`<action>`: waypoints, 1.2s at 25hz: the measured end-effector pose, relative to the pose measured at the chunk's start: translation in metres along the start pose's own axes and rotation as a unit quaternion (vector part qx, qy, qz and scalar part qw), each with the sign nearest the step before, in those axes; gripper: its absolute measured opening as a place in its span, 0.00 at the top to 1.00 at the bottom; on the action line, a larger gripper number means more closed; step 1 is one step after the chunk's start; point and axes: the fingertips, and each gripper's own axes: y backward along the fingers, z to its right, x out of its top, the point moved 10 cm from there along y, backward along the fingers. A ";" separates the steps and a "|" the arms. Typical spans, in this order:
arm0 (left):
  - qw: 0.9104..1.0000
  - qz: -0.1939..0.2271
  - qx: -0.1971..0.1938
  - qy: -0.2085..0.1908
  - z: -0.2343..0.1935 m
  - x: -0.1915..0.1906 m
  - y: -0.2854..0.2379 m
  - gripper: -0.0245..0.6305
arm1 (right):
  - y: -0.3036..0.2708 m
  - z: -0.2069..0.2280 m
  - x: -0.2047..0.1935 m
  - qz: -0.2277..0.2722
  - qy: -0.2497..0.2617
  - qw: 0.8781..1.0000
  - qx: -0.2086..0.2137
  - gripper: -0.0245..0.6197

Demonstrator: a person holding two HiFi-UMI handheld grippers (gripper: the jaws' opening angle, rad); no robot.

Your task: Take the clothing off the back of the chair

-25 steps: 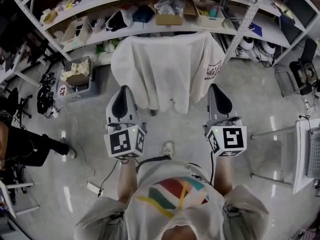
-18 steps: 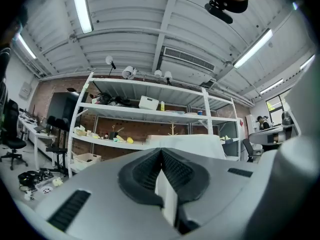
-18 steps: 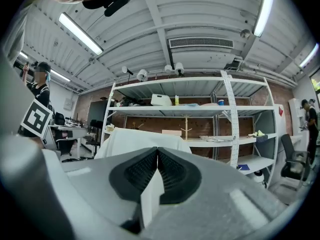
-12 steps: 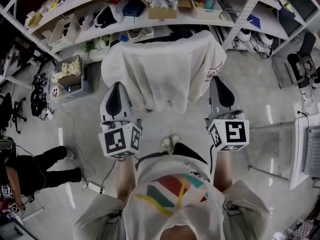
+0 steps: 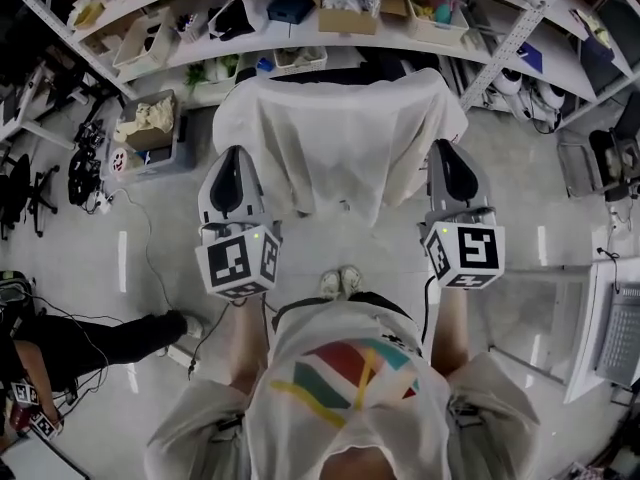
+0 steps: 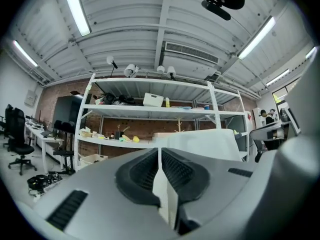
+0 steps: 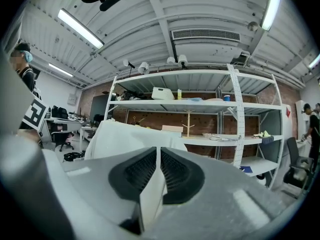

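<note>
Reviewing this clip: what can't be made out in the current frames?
- Chair: head view, the white clothing covers nearly all of it.
- Whether the left gripper or right gripper touches the clothing: head view, each gripper's own body hides the tips of its shut jaws.
- Items on the shelves: every view, too small to name.
</note>
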 end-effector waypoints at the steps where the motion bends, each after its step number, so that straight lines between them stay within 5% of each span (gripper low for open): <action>1: 1.000 -0.002 -0.001 -0.005 -0.001 -0.001 -0.003 0.94 | -0.003 0.002 -0.001 -0.001 0.003 1.000 0.001 0.93; 5: 1.000 -0.010 -0.009 -0.014 -0.013 0.000 -0.018 0.94 | -0.016 0.017 -0.001 -0.006 0.001 1.000 -0.002 0.79; 8: 0.999 -0.019 -0.022 -0.016 -0.025 -0.002 -0.033 0.73 | -0.027 0.032 -0.001 -0.009 -0.007 1.000 -0.003 0.72; 14: 0.998 -0.044 -0.031 -0.035 -0.038 -0.014 -0.058 0.64 | -0.047 0.056 -0.009 -0.042 -0.009 0.999 -0.008 0.65; 30: 0.994 -0.087 -0.056 -0.045 -0.045 -0.028 -0.088 0.58 | -0.092 0.065 -0.029 -0.111 -0.009 0.994 0.005 0.62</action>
